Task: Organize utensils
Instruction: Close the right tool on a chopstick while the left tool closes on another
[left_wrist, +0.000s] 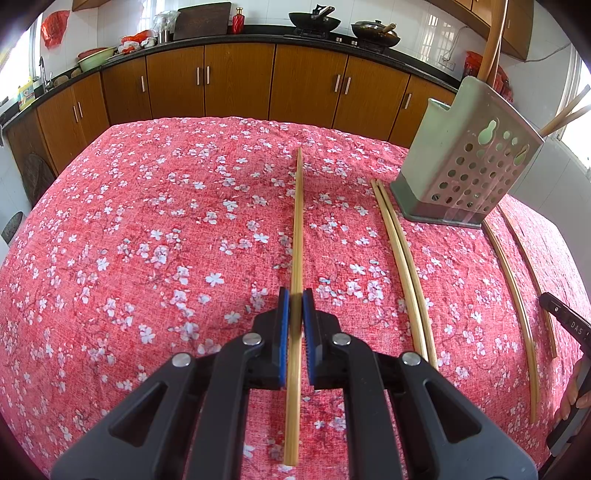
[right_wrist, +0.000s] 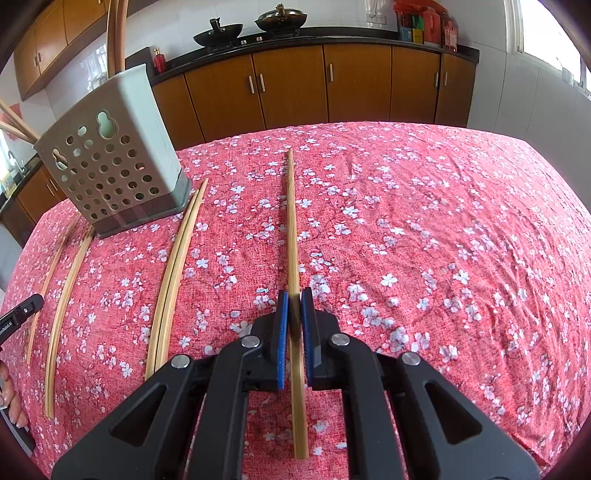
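My left gripper (left_wrist: 295, 297) is shut on a bamboo chopstick (left_wrist: 297, 221) that runs forward over the red flowered tablecloth. My right gripper (right_wrist: 294, 295) is shut on another bamboo chopstick (right_wrist: 291, 221) the same way. A grey-green perforated utensil holder (left_wrist: 469, 162) stands at the right of the left wrist view; it also shows at the left of the right wrist view (right_wrist: 110, 155). It holds chopsticks sticking out of its top. A pair of chopsticks (left_wrist: 402, 266) lies beside the holder, and shows in the right wrist view (right_wrist: 177, 266) too.
Two single chopsticks (left_wrist: 513, 295) lie on the cloth past the holder, also in the right wrist view (right_wrist: 66, 295). Brown kitchen cabinets (left_wrist: 240, 81) and a counter with woks (left_wrist: 314, 20) stand behind the table. The cloth-covered table edge (right_wrist: 369, 125) lies ahead.
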